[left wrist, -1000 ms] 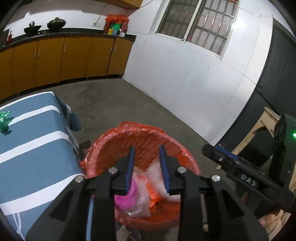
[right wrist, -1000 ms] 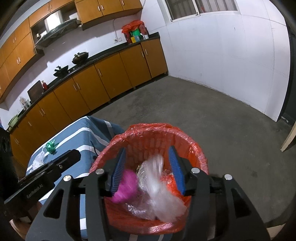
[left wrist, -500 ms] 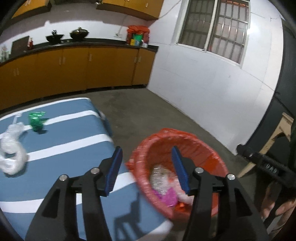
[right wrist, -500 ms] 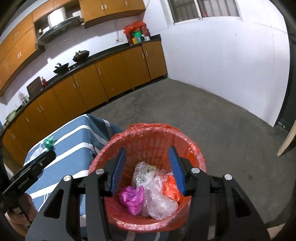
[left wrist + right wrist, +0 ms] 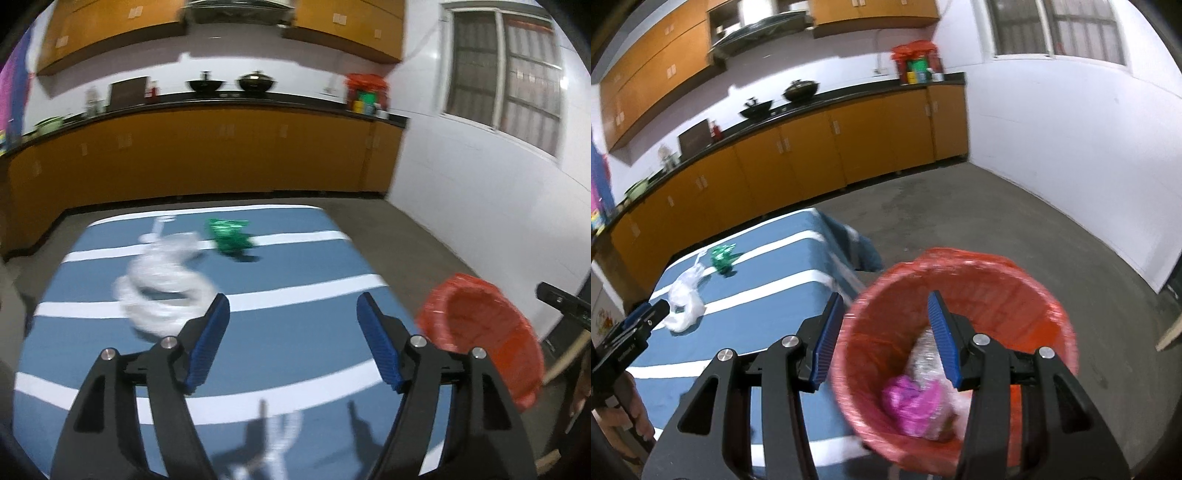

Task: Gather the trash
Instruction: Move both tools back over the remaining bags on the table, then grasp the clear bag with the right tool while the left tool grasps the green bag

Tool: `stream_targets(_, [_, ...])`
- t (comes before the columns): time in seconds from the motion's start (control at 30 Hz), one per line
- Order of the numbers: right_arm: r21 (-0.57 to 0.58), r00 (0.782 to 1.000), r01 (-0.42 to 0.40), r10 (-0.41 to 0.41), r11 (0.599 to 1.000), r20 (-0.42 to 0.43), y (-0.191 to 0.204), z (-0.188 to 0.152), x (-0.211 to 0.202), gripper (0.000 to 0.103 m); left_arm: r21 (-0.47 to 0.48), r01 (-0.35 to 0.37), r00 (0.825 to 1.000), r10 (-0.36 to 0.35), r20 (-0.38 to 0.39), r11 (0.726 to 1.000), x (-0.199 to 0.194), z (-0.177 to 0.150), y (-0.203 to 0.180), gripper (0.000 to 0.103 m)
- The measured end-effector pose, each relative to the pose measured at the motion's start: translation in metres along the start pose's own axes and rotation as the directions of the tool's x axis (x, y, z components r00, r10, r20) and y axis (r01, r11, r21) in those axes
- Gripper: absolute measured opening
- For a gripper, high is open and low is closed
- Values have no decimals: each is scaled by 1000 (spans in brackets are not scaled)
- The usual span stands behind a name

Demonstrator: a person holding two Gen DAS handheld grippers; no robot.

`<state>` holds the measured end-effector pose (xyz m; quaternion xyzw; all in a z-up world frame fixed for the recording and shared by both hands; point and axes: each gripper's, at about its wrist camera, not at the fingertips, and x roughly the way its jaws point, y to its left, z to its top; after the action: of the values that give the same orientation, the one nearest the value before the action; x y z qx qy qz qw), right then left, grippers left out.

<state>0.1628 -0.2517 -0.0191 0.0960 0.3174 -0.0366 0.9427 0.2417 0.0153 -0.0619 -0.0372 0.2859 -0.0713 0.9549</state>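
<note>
A crumpled clear plastic bag (image 5: 162, 284) and a green foil scrap (image 5: 229, 240) lie on the blue table with white stripes (image 5: 295, 332). My left gripper (image 5: 291, 314) hangs above the table just right of the bag, its jaws opening with nothing between them. The red-lined bin (image 5: 960, 332) stands off the table's right edge, holding a pink wrapper (image 5: 908, 402) and clear plastic. My right gripper (image 5: 886, 325) hovers open over the bin's near-left rim, empty. The bag (image 5: 683, 299), the green scrap (image 5: 722, 258) and the left gripper's body (image 5: 628, 332) show in the right wrist view.
Orange cabinets (image 5: 221, 155) with a dark counter run along the back wall, pots and a red bag on top. A white wall with a barred window (image 5: 509, 74) stands right. Grey floor (image 5: 997, 221) lies beyond the bin. A wooden piece (image 5: 565, 362) leans right of the bin.
My left gripper swung left from over the bin to above the table and its jaws widened. The right gripper shifted left over the bin's rim; the loose clear plastic dropped into the bin.
</note>
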Motion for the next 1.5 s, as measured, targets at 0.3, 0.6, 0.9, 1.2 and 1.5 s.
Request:
stream_targets(0.3, [-115, 989, -147, 142, 982, -44, 98, 3, 39, 49, -88, -183, 982, 187, 35, 979, -25, -6, 94, 73])
stream_targets(0.6, [-204, 945, -318, 294, 926, -140, 211, -10, 94, 49, -148, -293, 953, 302, 38, 944, -43, -17, 156, 73])
stream_targets(0.9, [-249, 915, -381, 325, 890, -240, 286, -25, 148, 48, -231, -351, 930, 366, 23, 907, -47, -22, 210, 73])
stream_targets(1.2, [-278, 913, -349, 259, 895, -314, 302, -38, 184, 45, -251, -360, 928, 373, 7, 899, -35, -22, 227, 73])
stream_targets(1.5, [-296, 917, -325, 223, 898, -331, 276, -45, 178, 14, -244, -324, 942, 336, 8, 914, -24, -19, 222, 73])
